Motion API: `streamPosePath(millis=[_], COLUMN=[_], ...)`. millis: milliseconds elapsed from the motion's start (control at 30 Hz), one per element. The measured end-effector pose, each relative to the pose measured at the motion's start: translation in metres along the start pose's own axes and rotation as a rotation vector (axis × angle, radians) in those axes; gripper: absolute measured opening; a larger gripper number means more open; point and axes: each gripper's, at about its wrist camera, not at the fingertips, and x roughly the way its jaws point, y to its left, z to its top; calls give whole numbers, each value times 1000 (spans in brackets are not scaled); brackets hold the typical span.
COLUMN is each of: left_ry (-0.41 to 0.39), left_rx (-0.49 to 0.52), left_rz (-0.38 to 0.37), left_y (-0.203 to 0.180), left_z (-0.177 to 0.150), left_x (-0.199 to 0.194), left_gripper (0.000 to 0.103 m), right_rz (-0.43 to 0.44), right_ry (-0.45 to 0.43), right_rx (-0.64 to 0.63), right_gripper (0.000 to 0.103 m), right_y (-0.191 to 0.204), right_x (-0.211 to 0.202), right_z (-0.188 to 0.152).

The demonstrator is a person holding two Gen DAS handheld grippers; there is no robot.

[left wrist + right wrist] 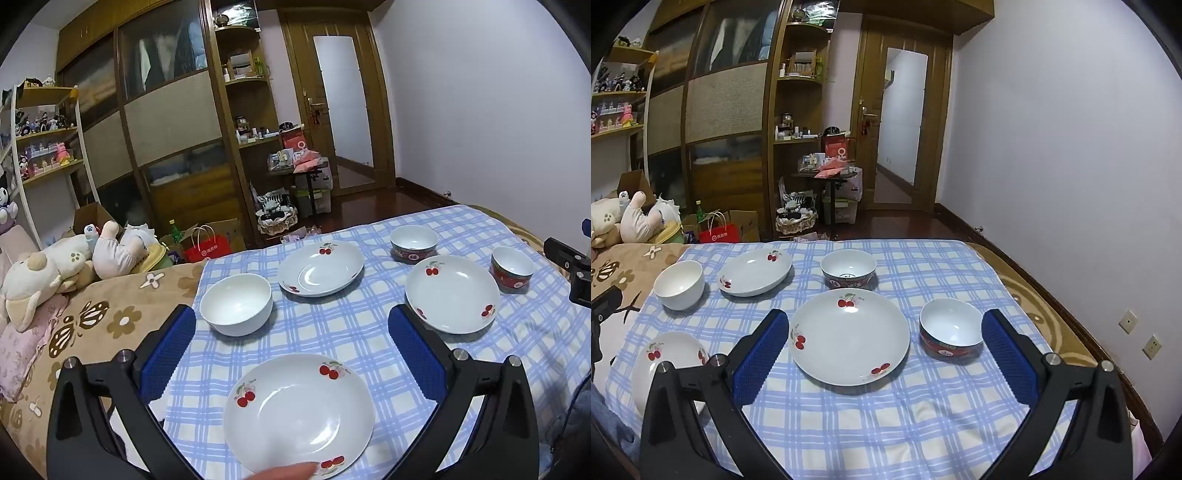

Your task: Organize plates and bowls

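Blue-checked cloth (849, 424) under plates, wardrobe (720, 110) behind.

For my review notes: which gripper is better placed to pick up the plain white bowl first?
Left. The white bowl sits just beyond the open left gripper, by its left finger. In the right wrist view it lies far left, well outside the open right gripper.

Your left wrist camera looked forward and slightly down from low over the near left part of the blue-and-white checked cloth (332, 332), close above a white cherry-printed plate (299, 410). Your right wrist camera sat further right, facing the same way, with another white cherry-printed plate (849, 336) near its centre. Both views shared the cloth, the plain white bowl (236, 304) (679, 284) and the brown wooden door (343, 99) (901, 122) beyond.
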Motion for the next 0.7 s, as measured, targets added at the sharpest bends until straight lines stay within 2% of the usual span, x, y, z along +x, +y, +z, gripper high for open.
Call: streamPosePath(millis=[700], left_ry=[-13], left_rx=[18], left_rz=[-3], left_y=[-2], left_z=[1], left_x=[-5], left_gripper=[102], right_rz=[-13], right_ry=[-7], right_rx=[-8], right_gripper=[103], right_y=[0], right_x=[1], right_z=[-1])
